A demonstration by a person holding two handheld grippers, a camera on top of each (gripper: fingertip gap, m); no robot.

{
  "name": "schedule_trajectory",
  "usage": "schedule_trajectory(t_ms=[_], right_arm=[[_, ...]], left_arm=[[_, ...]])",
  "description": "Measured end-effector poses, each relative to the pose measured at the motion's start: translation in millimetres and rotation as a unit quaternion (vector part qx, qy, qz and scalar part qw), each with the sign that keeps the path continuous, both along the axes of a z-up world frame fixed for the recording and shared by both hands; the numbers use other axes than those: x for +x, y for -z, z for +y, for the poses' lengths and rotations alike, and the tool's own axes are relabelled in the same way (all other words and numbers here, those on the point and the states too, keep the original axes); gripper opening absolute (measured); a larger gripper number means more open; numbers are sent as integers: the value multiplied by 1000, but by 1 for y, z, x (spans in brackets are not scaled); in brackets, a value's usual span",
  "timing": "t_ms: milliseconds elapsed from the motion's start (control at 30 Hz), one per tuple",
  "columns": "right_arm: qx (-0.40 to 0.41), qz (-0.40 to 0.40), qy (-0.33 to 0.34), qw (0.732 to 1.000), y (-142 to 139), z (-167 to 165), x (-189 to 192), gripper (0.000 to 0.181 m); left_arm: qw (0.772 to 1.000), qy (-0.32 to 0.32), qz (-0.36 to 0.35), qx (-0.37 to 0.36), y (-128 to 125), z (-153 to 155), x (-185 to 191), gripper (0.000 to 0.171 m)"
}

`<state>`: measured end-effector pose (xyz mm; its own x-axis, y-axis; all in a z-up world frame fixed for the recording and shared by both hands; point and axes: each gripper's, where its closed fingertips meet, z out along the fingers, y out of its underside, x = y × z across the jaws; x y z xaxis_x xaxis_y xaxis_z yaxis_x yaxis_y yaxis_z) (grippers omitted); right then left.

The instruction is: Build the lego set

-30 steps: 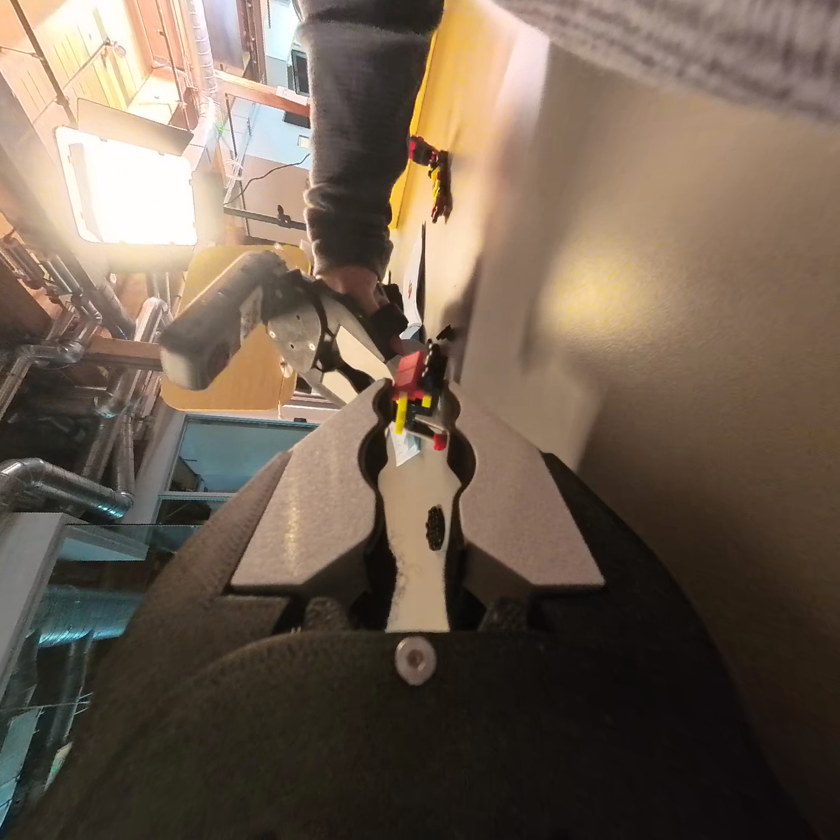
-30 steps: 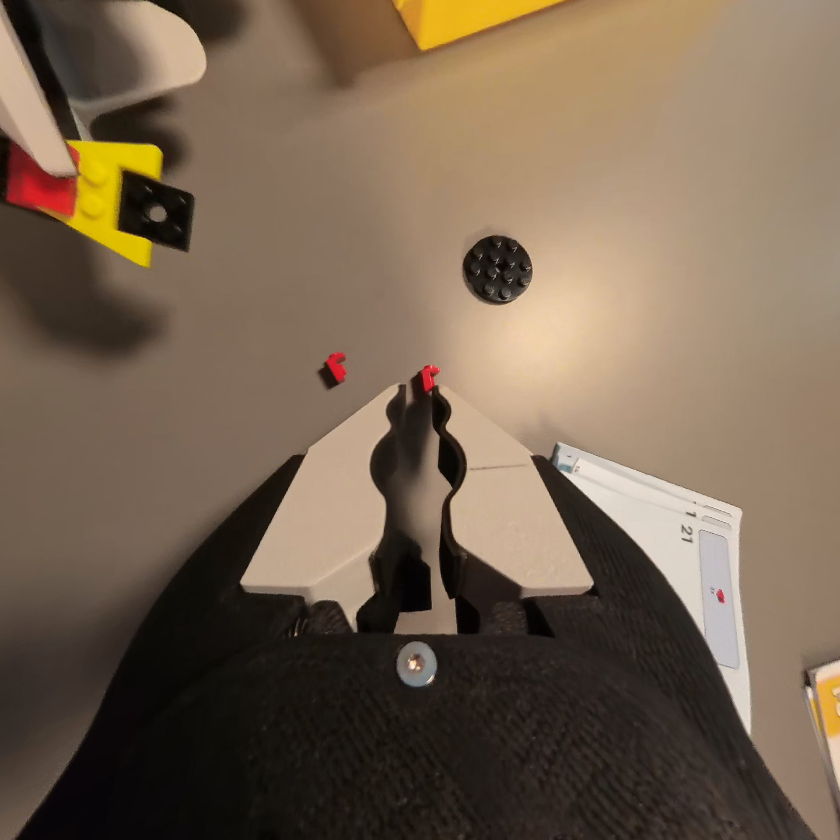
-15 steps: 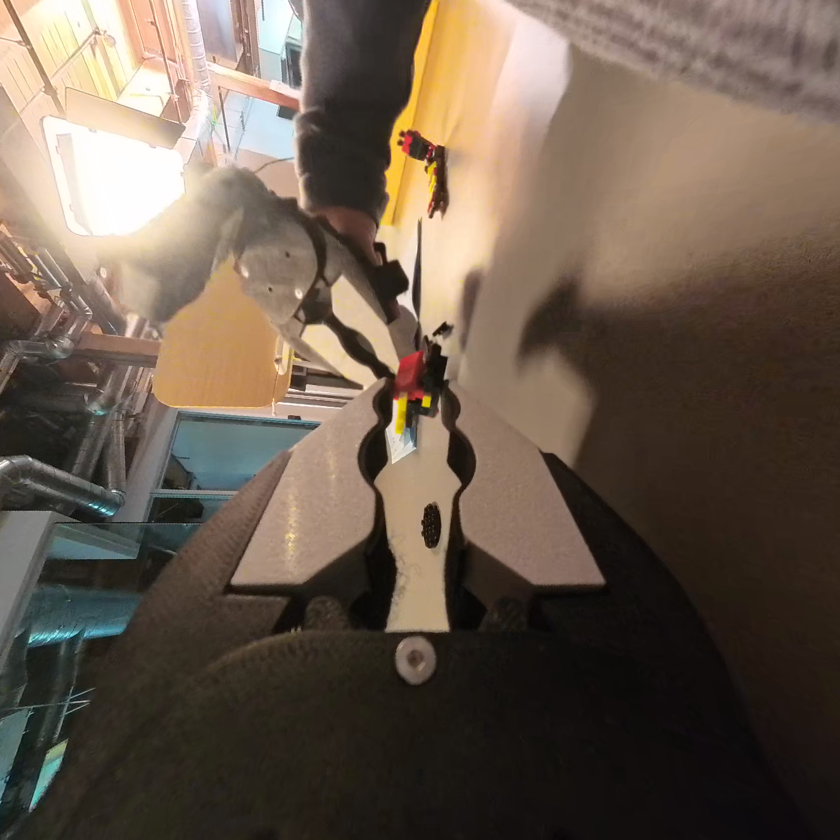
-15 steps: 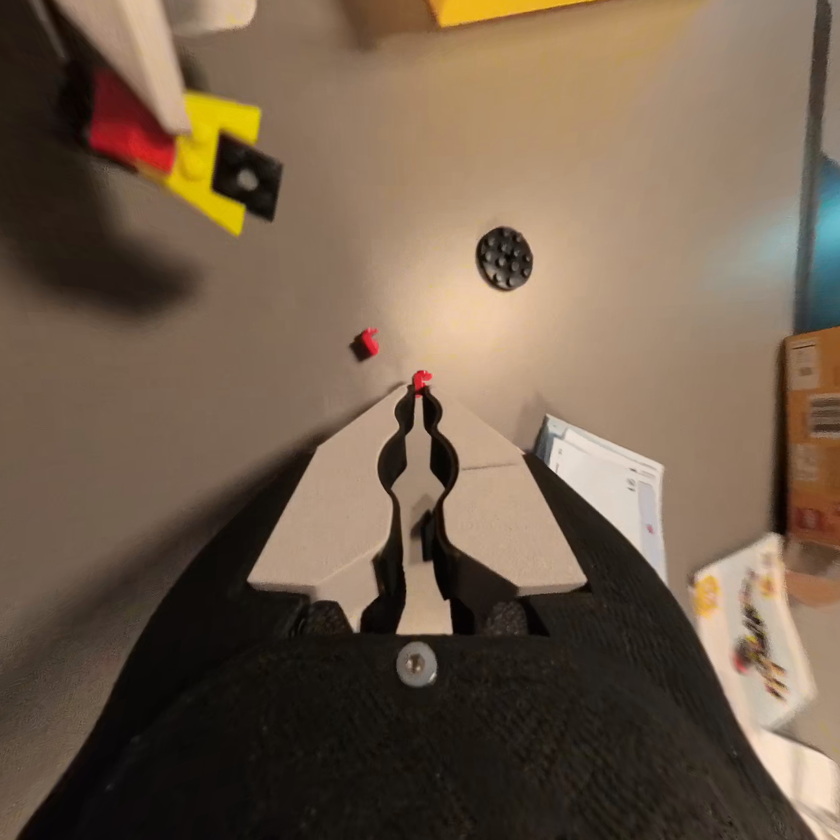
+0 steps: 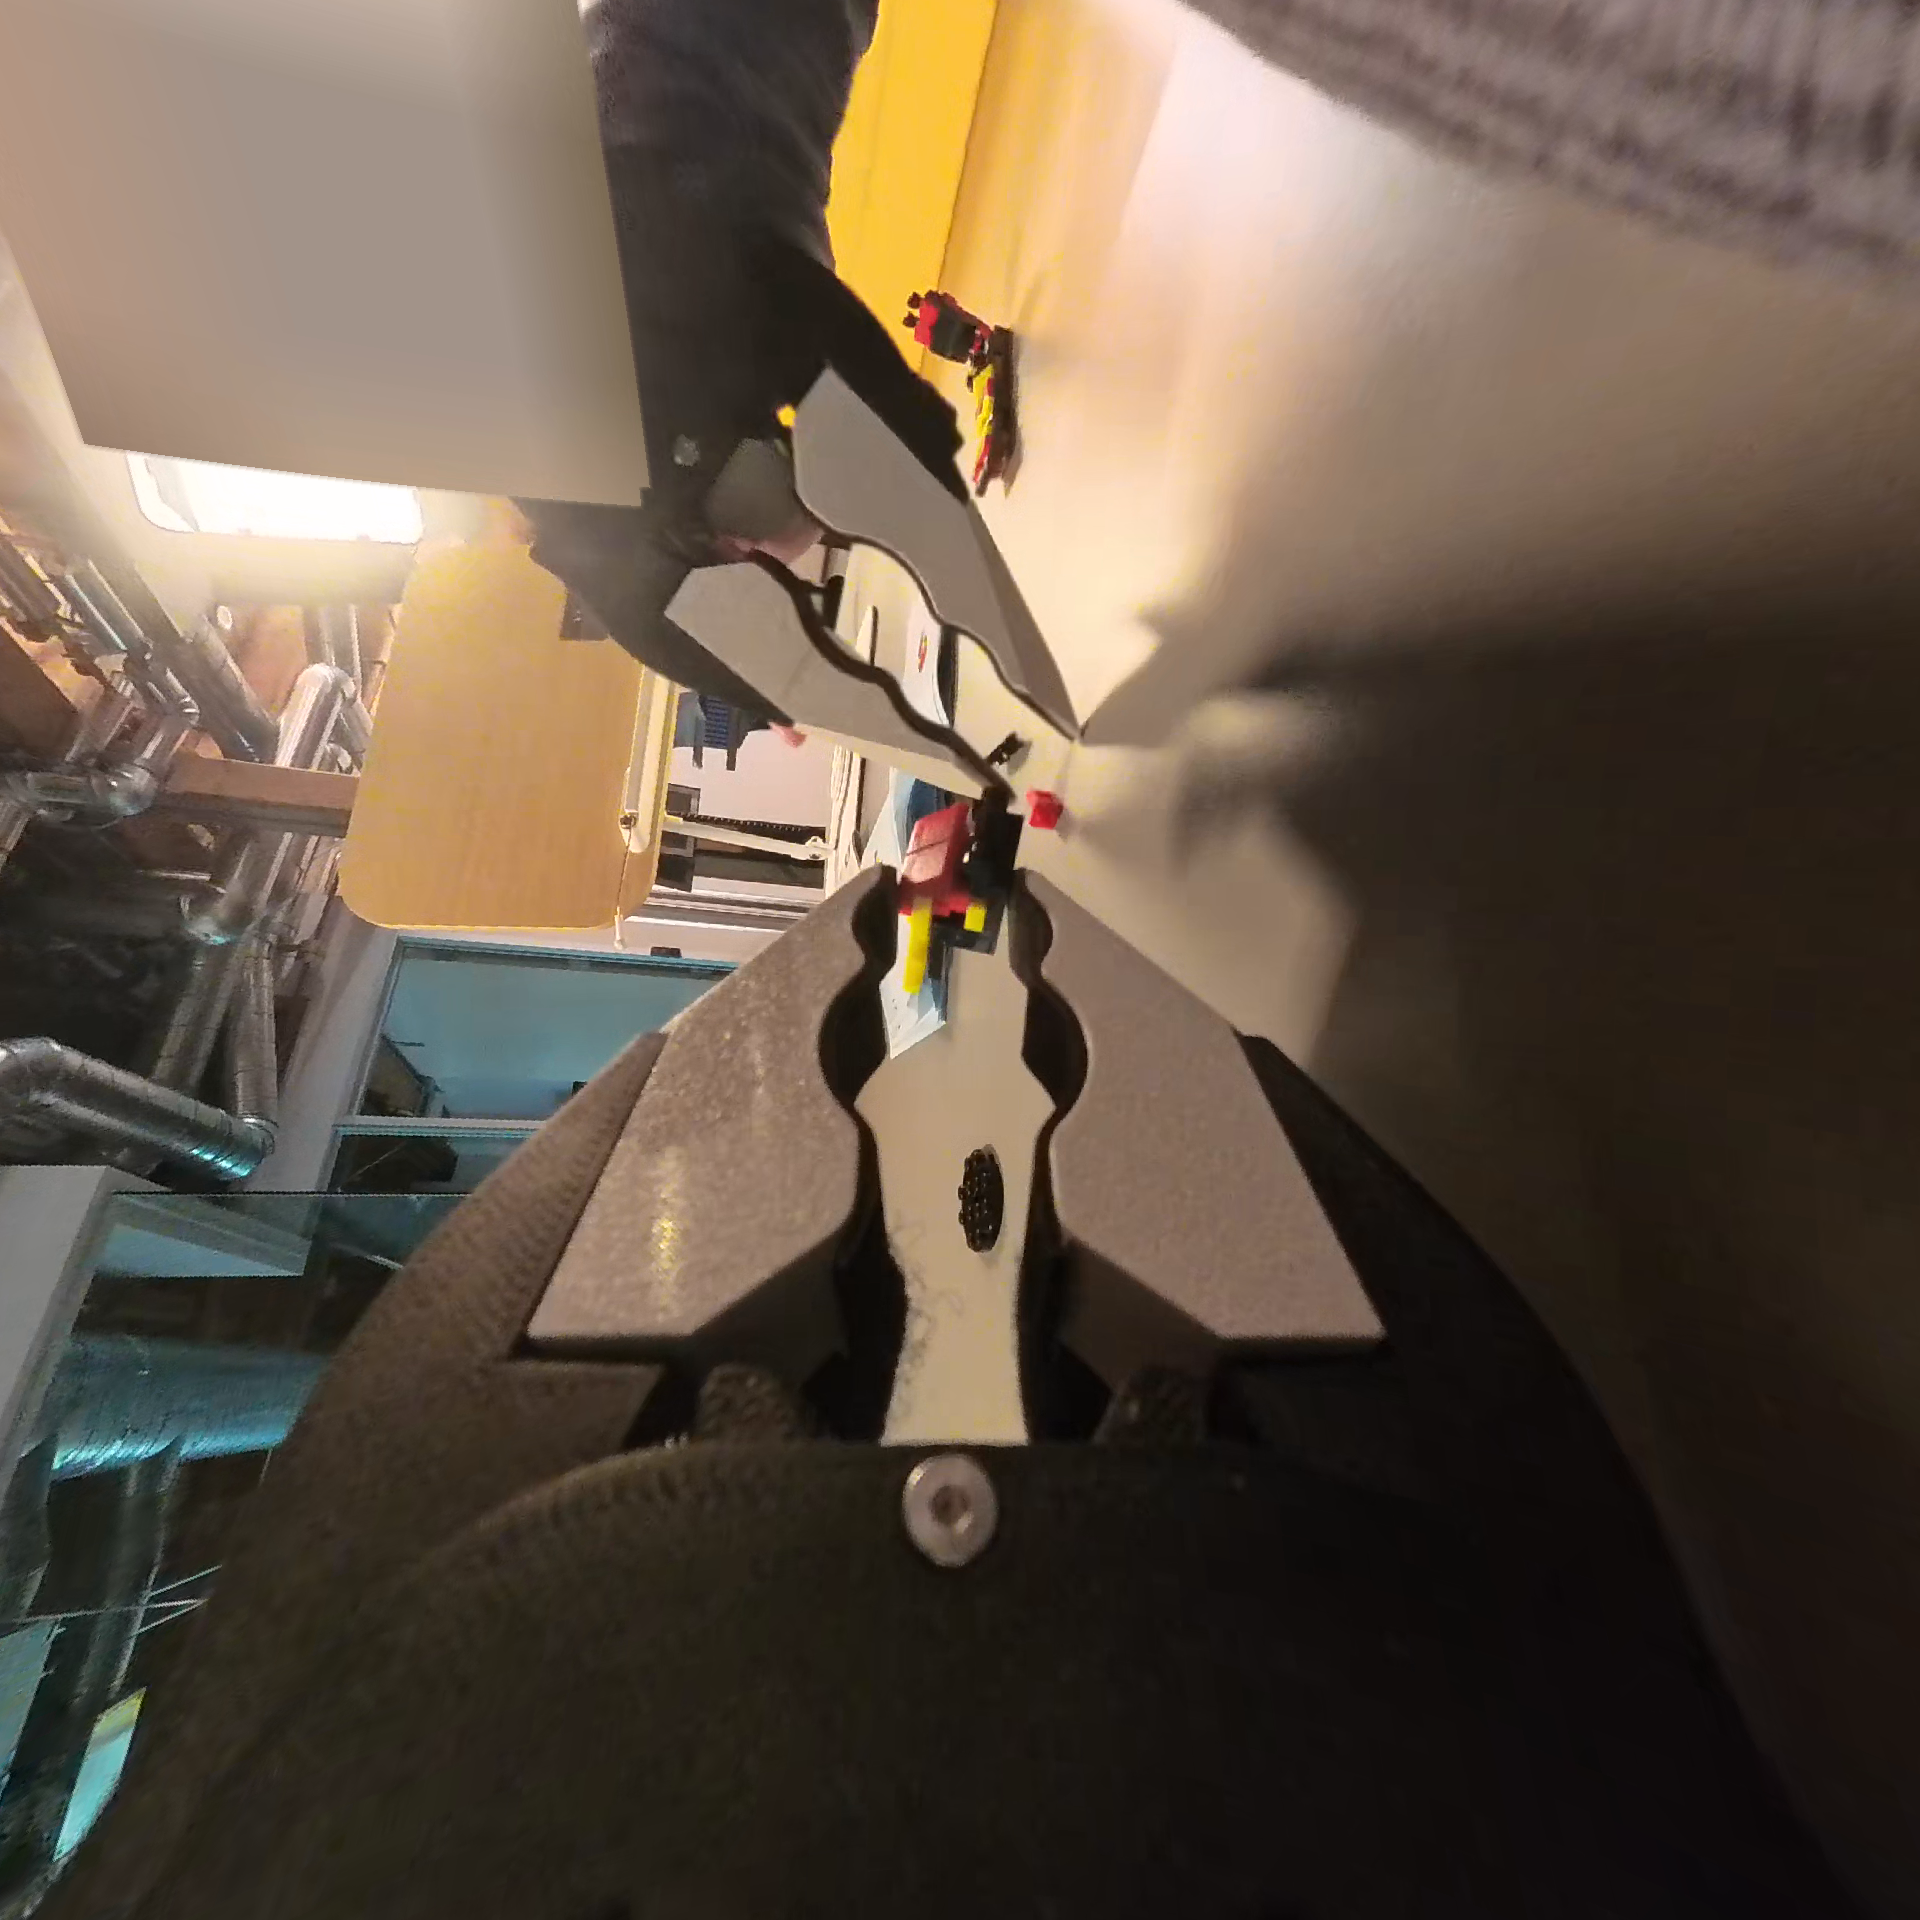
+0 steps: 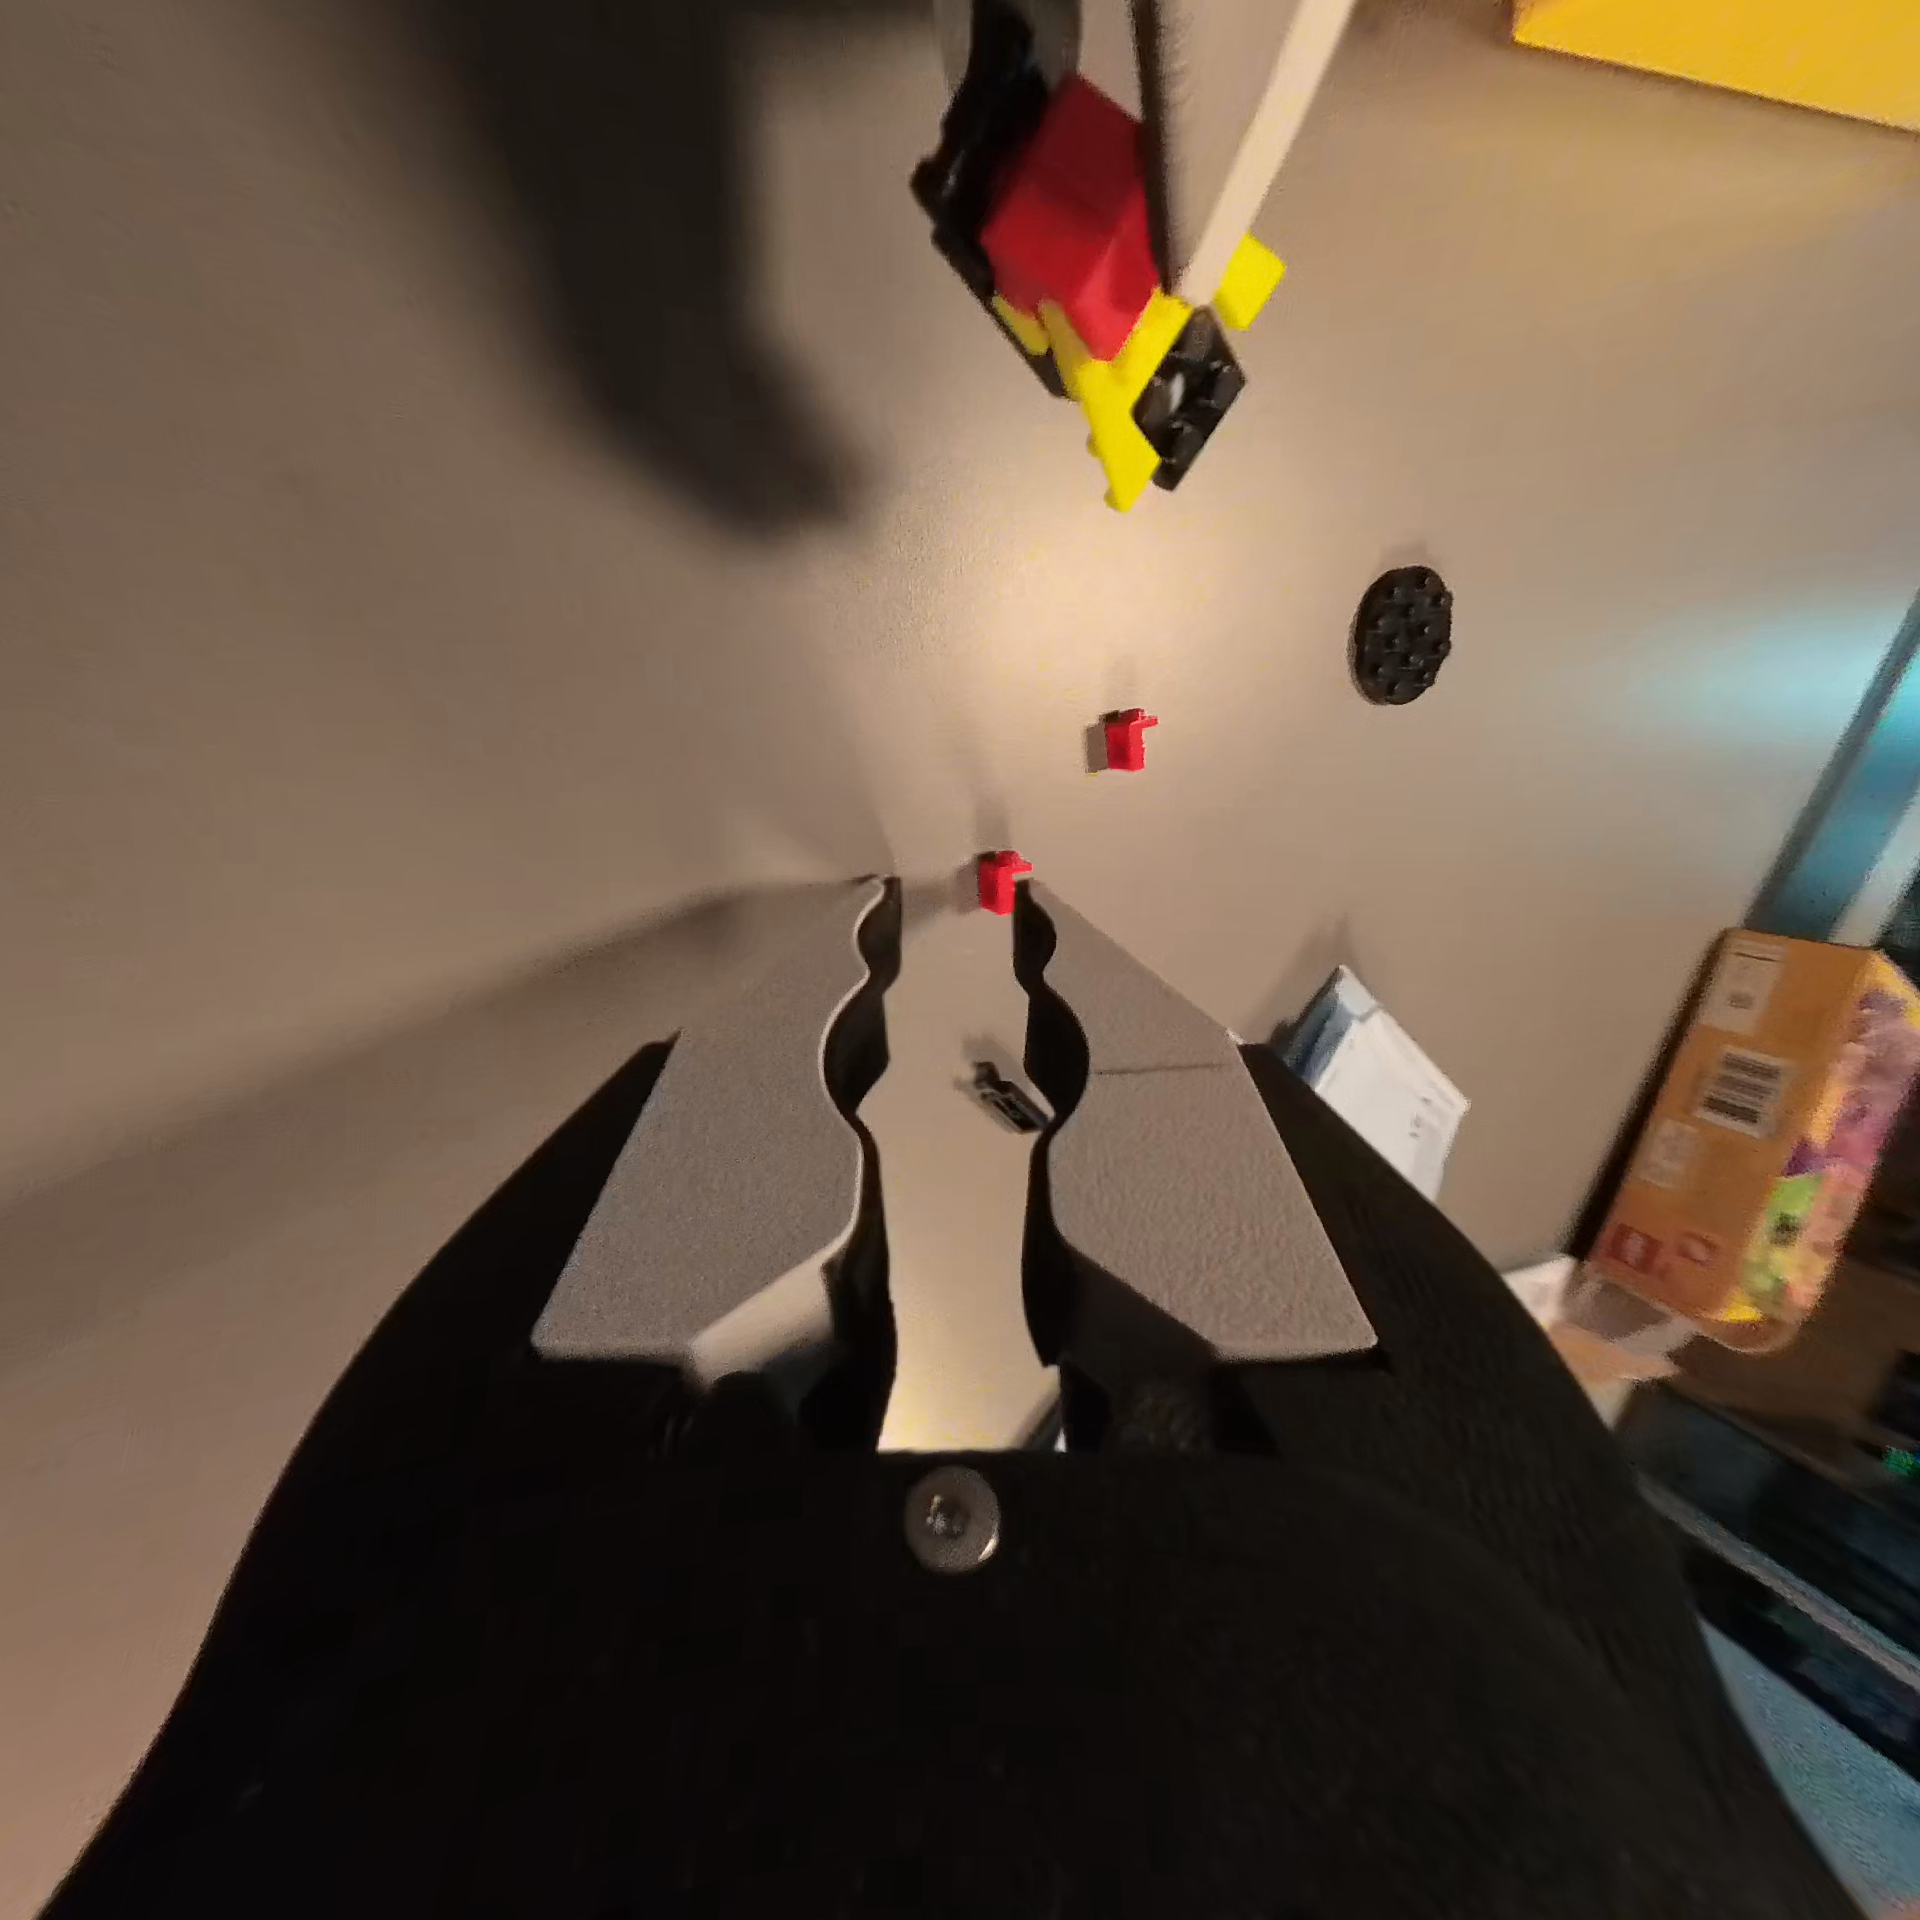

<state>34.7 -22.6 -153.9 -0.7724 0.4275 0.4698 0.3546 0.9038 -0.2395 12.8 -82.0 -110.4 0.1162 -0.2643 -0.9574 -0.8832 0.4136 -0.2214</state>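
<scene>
Right wrist view: right gripper (image 6: 954, 896) spread, low over the table (image 6: 416, 727); a small red piece (image 6: 1000, 879) sits at its right fingertip.
Left gripper (image 5: 951, 883): pinching the red, yellow and black lego build (image 5: 951, 868).
Build: off the table.
Second red piece (image 6: 1122, 740): near the first.
Black round plate (image 6: 1401, 636): toward the table's right edge.
Box (image 6: 1756, 1164): at the right edge.

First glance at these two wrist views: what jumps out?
The red, yellow and black lego assembly, clamped in the left tongs and held above the grey table. Next, the right tongs, open, tips at a tiny red piece; a second red piece and a round black plate lie beyond.
</scene>
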Motion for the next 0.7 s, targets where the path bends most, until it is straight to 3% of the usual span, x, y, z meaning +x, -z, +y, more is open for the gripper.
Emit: schedule_trajectory(t_ms=[433, 533, 700], right_arm=[[-159, -14, 99, 982, -1, 4, -8, 8], [-134, 3, 84, 987, -2, 4, -9, 0], [2, 51, 36, 998, -2, 7, -9, 0]], left_arm=[[1000, 2, 3, -5, 2, 0, 1, 20], [1000, 1, 3, -7, 3, 1, 0, 20], [1000, 2, 4, -13, 5, 1, 0, 20]])
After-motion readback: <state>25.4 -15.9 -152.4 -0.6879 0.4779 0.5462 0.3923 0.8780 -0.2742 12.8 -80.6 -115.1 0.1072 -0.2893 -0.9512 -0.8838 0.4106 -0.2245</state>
